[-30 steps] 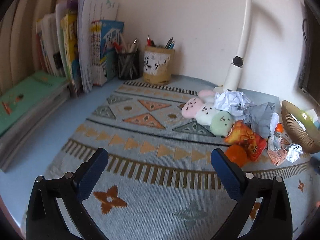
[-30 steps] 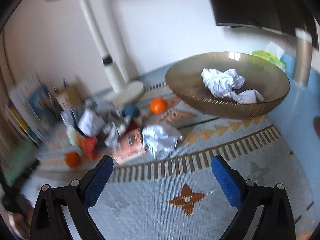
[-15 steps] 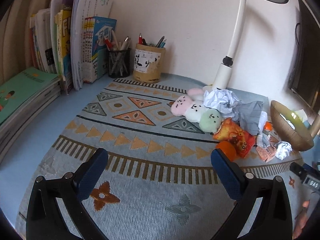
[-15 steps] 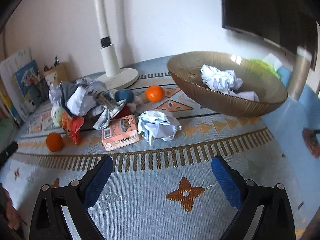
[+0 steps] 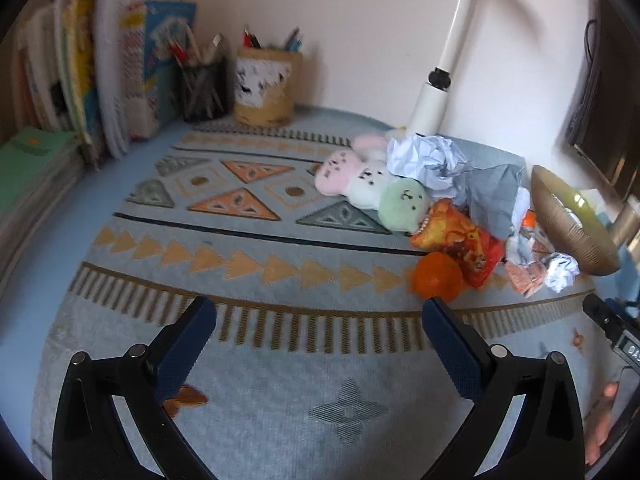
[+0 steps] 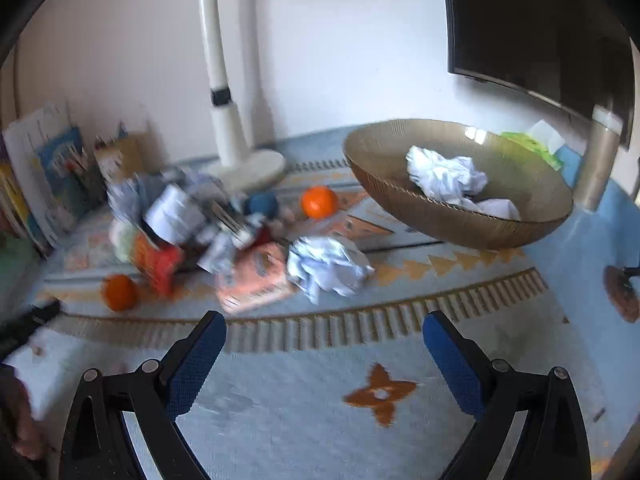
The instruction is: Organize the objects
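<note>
Left gripper (image 5: 318, 312): black arms with blue textured pads, spread wide, nothing between them, above the mat.
Right gripper (image 6: 324, 328): same build, spread wide and empty.
Mat (image 5: 256, 240): woven, pale blue-grey, with orange triangles and a striped band.
Clutter pile (image 6: 208, 224): heaped between lamp base and bowl; blurred in the right view.
Crumpled paper (image 6: 326, 266): white, creased ball lying on the mat just left of the bowl.
Bowl (image 6: 384, 160): amber, ribbed, shallow and round; holds 2 wads of crumpled white paper.
Oranges: 1 smooth round orange (image 5: 438, 278) touching a glossy red-orange snack bag (image 5: 460, 242); another (image 6: 319, 201) near the bowl.
Plush toys (image 5: 372, 188): 3 soft rounded heads, pink, white, green, in a row.
Lamp (image 6: 226, 120): white tubular stem on a round base.
</note>
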A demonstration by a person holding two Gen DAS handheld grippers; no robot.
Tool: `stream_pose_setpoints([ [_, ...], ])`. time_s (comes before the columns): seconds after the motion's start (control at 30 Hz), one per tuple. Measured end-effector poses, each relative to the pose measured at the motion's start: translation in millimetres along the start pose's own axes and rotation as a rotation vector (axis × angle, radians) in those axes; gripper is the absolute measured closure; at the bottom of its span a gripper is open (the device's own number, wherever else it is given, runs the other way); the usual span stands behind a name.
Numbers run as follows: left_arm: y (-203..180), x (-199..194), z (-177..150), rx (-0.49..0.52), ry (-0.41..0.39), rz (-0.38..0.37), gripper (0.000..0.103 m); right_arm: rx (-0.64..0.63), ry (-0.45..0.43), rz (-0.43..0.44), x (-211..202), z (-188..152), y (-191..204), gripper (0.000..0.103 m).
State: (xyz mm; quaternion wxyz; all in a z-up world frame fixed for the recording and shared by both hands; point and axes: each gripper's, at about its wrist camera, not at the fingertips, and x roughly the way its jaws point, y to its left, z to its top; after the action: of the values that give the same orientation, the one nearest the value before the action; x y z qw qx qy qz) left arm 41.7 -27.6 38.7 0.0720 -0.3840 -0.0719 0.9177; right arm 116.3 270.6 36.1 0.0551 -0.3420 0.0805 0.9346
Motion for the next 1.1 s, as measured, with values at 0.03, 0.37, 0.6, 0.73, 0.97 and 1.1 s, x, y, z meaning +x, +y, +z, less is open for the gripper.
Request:
stream_pose_setpoints([
  [0.03,2,0,9,-0.04,0.003,-0.06,0.001,0.042,0.018,0.091,-1,8,0,0.004],
  [0.37,-13,55,103,-0.102,0.123,-0.389,0.001,0.359,0.201,0.542,52,64,37,0.004],
  [0.6,-35,90,112,-0.028,0.084,-0.349,0.003,0.307,0.251,0.514,91,77,67,0.014],
  [0.73,-37,100,116,-0.016,0.095,-0.357,0.03,0.288,0.258,0.515,107,84,74,0.033],
  [0.97,-24,100,113,-0.074,0.092,-0.423,0.055,0.293,0.222,0.491,108,81,69,0.054],
  [1.1,-9,74,111,-0.114,0.051,-0.436,0.055,0.291,0.153,0.511,80,86,59,0.056],
])
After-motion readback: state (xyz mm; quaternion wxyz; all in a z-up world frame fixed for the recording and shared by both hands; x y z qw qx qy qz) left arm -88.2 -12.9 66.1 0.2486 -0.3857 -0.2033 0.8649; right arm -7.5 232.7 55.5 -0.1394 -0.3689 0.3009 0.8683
